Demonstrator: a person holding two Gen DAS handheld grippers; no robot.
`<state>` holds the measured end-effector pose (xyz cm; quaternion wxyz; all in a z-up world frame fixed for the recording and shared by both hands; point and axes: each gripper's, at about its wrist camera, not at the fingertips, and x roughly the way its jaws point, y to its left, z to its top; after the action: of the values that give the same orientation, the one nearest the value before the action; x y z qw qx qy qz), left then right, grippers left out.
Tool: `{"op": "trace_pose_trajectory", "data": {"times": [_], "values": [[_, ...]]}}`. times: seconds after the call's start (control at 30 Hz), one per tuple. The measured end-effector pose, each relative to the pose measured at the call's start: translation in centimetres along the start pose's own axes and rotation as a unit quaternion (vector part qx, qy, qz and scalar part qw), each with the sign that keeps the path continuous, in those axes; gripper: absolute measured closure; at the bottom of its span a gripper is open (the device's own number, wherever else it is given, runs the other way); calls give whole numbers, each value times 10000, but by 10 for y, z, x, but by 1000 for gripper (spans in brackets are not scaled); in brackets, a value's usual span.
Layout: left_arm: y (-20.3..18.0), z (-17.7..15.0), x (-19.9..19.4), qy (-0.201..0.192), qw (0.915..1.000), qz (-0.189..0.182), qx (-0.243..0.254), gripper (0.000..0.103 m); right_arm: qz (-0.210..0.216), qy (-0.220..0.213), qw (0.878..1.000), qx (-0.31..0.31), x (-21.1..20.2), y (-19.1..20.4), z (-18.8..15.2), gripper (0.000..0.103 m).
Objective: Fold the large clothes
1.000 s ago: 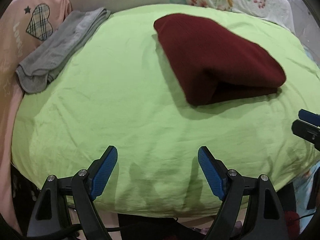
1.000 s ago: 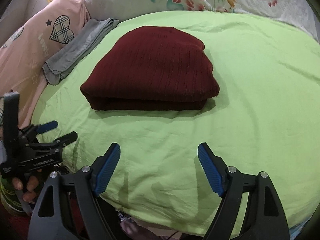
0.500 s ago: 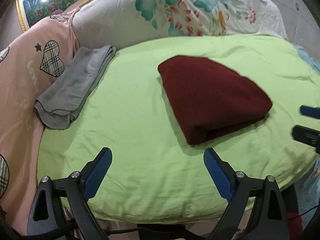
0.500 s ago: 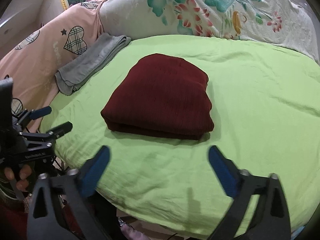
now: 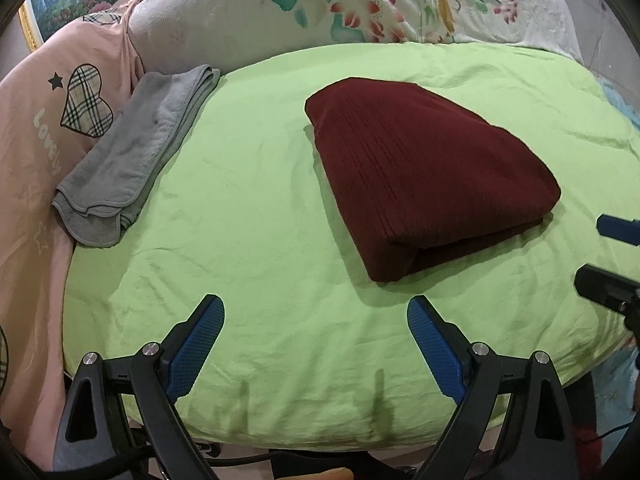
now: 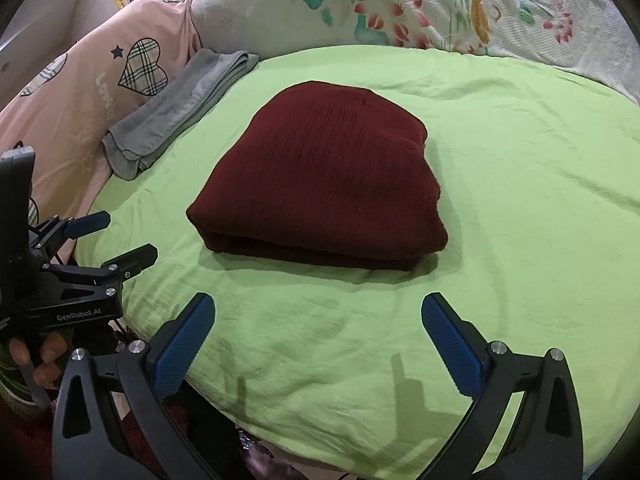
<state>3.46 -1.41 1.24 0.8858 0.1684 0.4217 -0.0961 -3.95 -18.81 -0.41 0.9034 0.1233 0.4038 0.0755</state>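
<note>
A dark red knit garment (image 5: pixel 420 184) lies folded into a compact stack on the green sheet (image 5: pixel 248 240), about midway across the bed and set back from its near edge, its doubled layers showing along the side that faces us. We hold the left gripper (image 5: pixel 316 332) and the right gripper (image 6: pixel 318 328) over that near edge, both clear of the cloth; their jaws have just been opening and now stand spread wide, with nothing between them but bare sheet. In the right wrist view, a hand (image 6: pixel 36 356) grips the handle of the left tool. A folded grey cloth (image 5: pixel 132 152) rests at the bed's far left corner against a pink cover with a plaid heart (image 5: pixel 86 100), and a floral pillow (image 5: pixel 360 4) lines the far edge. We judge the fold itself complete and the release done. The next move, as we read it, calls either for squaring the stack or for carrying it beside the grey cloth, which would need both sets of fingers under its near edge.
</note>
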Motion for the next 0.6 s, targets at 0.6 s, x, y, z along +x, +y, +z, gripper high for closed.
{"op": "trace_pose_trajectory", "data": {"times": [0.6], "values": [[5, 16, -2, -107, 9995, -205, -200, 10, 159, -41, 9998, -68, 10, 1, 26, 0]]}}
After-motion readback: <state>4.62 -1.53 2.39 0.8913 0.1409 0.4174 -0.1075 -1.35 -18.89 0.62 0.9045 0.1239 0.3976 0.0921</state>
